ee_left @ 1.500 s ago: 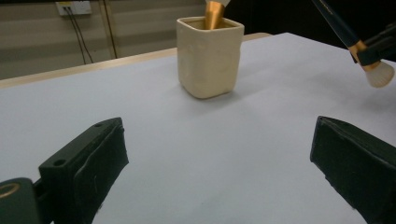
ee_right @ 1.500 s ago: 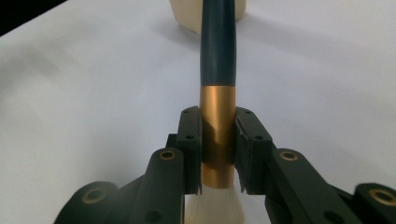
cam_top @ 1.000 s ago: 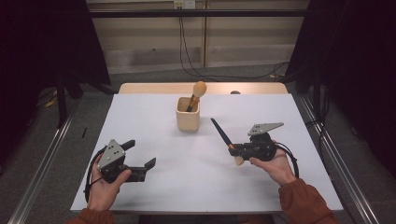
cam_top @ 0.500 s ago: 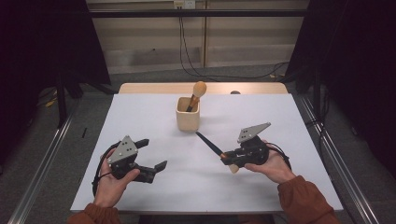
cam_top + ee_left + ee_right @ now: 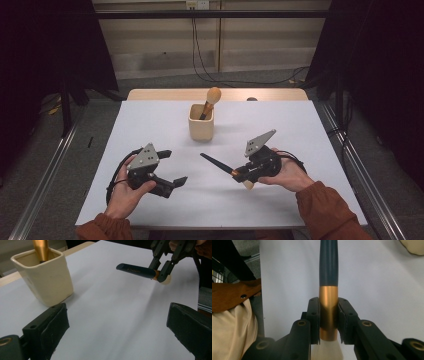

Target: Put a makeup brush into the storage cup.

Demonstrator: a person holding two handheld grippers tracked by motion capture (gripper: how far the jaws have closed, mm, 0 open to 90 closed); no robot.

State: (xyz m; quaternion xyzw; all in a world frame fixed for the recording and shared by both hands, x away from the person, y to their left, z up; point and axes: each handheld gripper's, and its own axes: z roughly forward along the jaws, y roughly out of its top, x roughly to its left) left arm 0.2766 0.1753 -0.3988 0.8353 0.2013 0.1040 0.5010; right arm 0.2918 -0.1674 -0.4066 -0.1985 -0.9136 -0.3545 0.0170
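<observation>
Right gripper view: our right tongs (image 5: 329, 322) clamp the makeup brush (image 5: 328, 277); left tongs (image 5: 117, 327) gape empty; cup (image 5: 201, 122) placement remains.

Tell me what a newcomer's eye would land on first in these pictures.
The makeup brush first: the right gripper clamps its gold collar, dark handle pointing toward mid-table. Behind it, a cream cup stands near the white table's far edge, holding another brush. The left gripper hovers open, empty.

Second brush (image 5: 41, 250) cut off by top edge, bristles hidden inside cup (image 5: 45, 280).
</observation>
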